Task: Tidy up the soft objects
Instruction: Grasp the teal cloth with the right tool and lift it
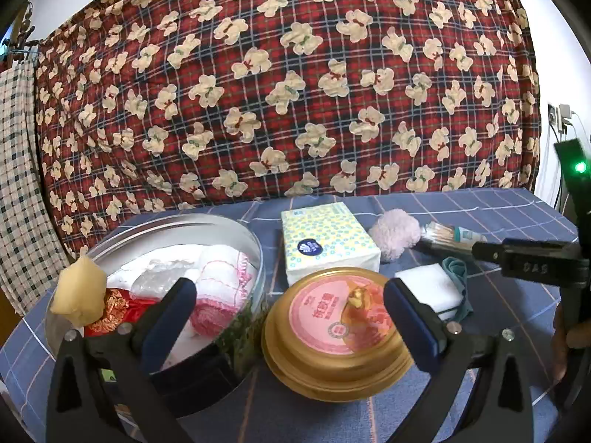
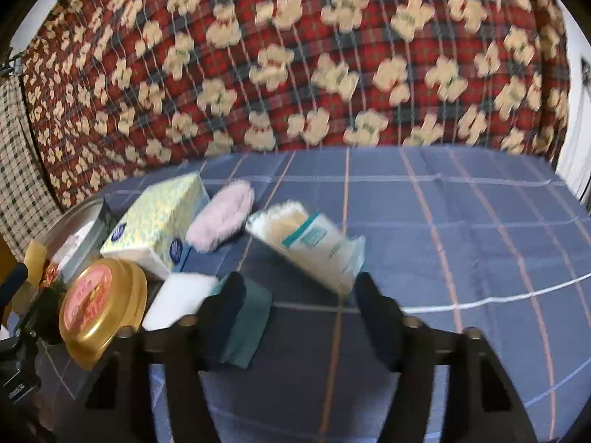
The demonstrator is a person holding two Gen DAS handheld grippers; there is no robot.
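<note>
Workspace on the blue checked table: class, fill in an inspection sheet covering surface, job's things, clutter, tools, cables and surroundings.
Surface: blue checked cloth, flat.
Job's things: round tin holding folded cloths; tissue pack, pink puff, cotton swab pack, white pad and teal cloth lie outside it.
Clutter: gold lid beside the tin; a yellow lump at the tin's rim.
Tools: left tool open, the lid in the line of its gap; right tool open, holding nothing, near the swab pack.
Cables: white leads at a wall socket.
Surroundings: red bear-print sheet hung behind; checked fabric at left.
</note>
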